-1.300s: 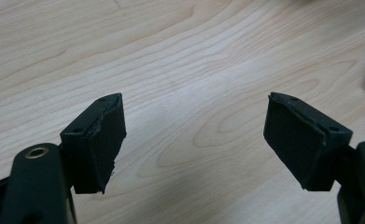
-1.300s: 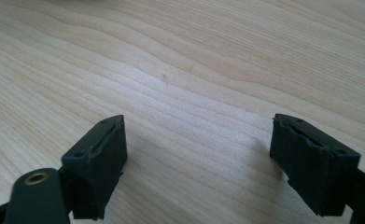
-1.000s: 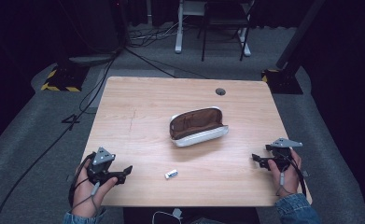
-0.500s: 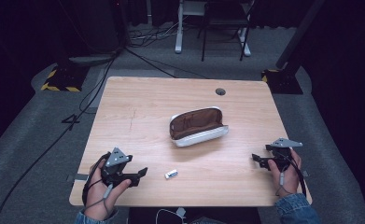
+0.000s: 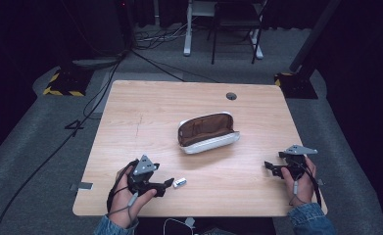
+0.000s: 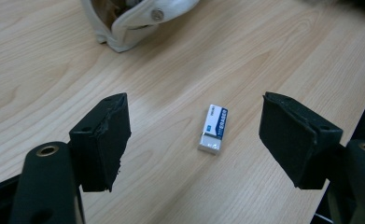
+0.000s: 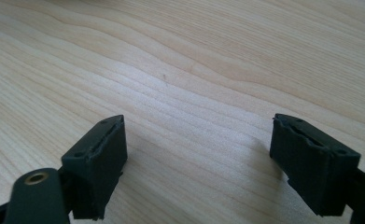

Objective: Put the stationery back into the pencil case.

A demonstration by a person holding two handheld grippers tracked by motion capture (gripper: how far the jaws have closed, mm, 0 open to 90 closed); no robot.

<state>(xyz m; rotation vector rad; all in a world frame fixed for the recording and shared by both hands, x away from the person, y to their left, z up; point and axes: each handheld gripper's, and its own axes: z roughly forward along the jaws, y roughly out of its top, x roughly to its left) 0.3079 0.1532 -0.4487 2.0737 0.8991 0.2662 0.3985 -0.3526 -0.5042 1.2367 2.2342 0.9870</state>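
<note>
Eraser (image 6: 213,129) — blue sleeve lettering, perhaps "ERASER" — lies flat on table (image 6: 273,56).

The high view looks forward and down from above the person's side onto the whole pale wooden counter (image 5: 145,112). The left gripper view sits low and close, sharing with it the small white-and-blue eraser (image 6: 214,129) and the open white pouch (image 6: 133,18). The right gripper view skims bare wood, very near.

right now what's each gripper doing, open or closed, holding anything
Left gripper: open, holding nothing, the eraser lies on the table between its fingers.
Right gripper: open, holding nothing, over bare table.
</note>
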